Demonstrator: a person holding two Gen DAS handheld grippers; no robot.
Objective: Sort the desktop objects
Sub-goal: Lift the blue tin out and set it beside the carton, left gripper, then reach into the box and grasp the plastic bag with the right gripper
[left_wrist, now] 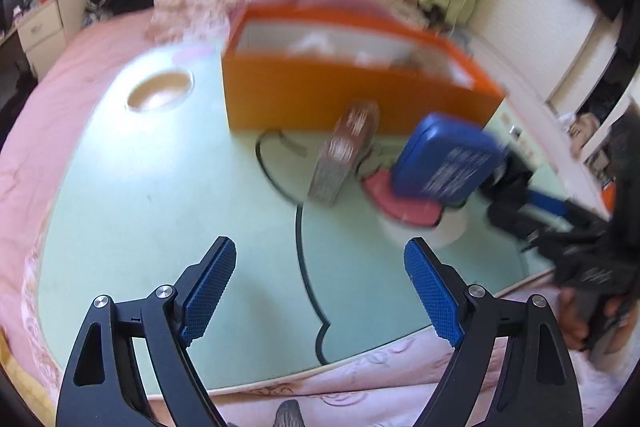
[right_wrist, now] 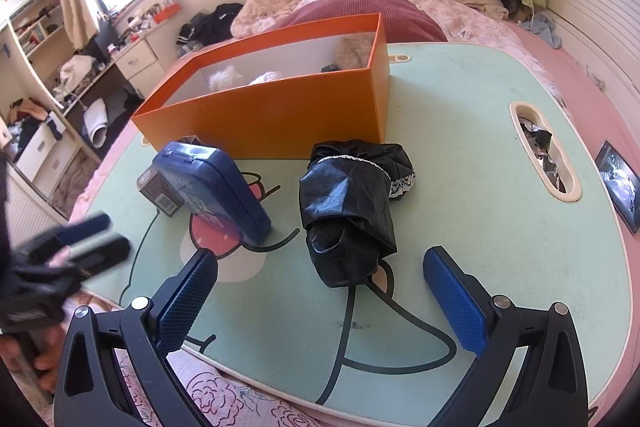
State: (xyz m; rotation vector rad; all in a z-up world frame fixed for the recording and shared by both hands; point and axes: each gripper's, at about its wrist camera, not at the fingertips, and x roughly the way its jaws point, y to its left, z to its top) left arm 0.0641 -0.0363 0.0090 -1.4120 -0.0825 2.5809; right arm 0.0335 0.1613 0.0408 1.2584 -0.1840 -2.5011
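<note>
Above the green worktop (right_wrist: pixel 460 131), both tools gape wide and hold nothing: left tool (left_wrist: pixel 320 291) near the blue case (left_wrist: pixel 448 159), right tool (right_wrist: pixel 320 303) by the black bag (right_wrist: pixel 348 211).

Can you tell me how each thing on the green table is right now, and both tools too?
orange box: open on top, fluffy things inside.
blue case: shut, tilted, leaning on the small brown box.
small brown box: shut, lying on the table.
black bundle: crumpled, lying in front of the orange box.
left tool: open, holding nothing.
right tool: open, holding nothing.
</note>
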